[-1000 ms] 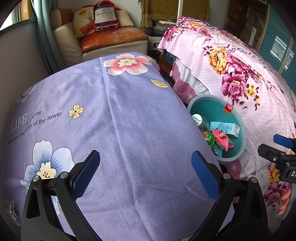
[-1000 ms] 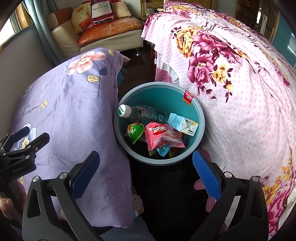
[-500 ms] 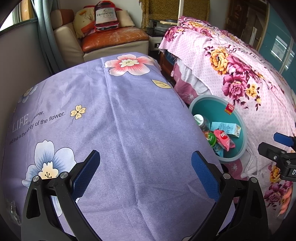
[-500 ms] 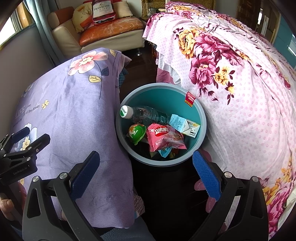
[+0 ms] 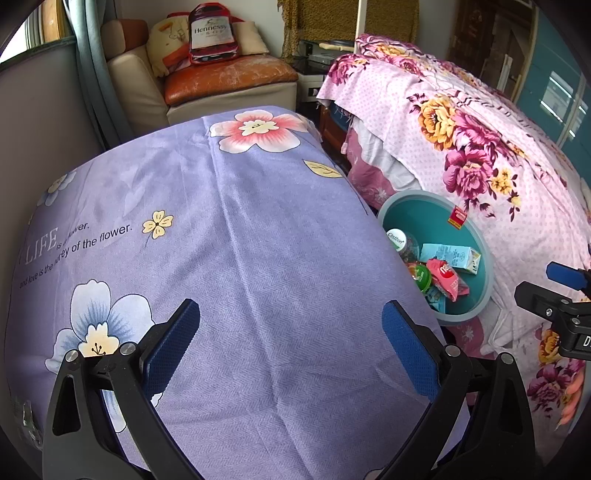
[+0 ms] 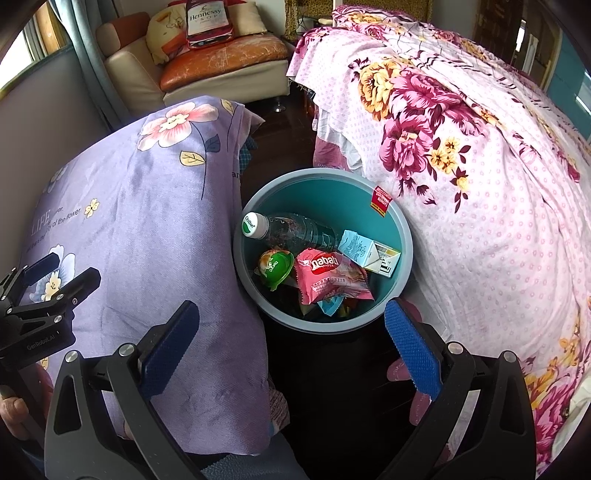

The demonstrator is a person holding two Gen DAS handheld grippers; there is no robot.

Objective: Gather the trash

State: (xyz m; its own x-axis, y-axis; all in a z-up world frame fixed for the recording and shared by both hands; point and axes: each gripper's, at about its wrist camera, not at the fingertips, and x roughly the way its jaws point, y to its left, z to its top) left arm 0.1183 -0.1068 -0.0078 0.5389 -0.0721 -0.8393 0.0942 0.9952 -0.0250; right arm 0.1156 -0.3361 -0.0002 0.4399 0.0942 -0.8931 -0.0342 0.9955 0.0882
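A teal trash bin (image 6: 400,236) stands on the dark floor between the purple-covered table and the pink bed; it also shows in the left wrist view (image 5: 484,273). Inside lie a clear plastic bottle (image 6: 295,229), a green cup (image 6: 275,267), a pink Nabati wafer packet (image 6: 328,277) and a light blue carton (image 6: 369,253). My right gripper (image 6: 291,347) is open and empty, above the bin's near rim. My left gripper (image 5: 291,345) is open and empty over the purple cloth (image 5: 221,240).
A bed with a pink floral cover (image 6: 480,166) is right of the bin. A sofa (image 5: 229,79) with cushions and a Hennessy bag (image 5: 210,35) stands at the back. The left gripper also shows at the left edge of the right wrist view (image 6: 40,295).
Both views have drifted slightly: the bin sits a little lower and further right in each. Both grippers stay open and empty.
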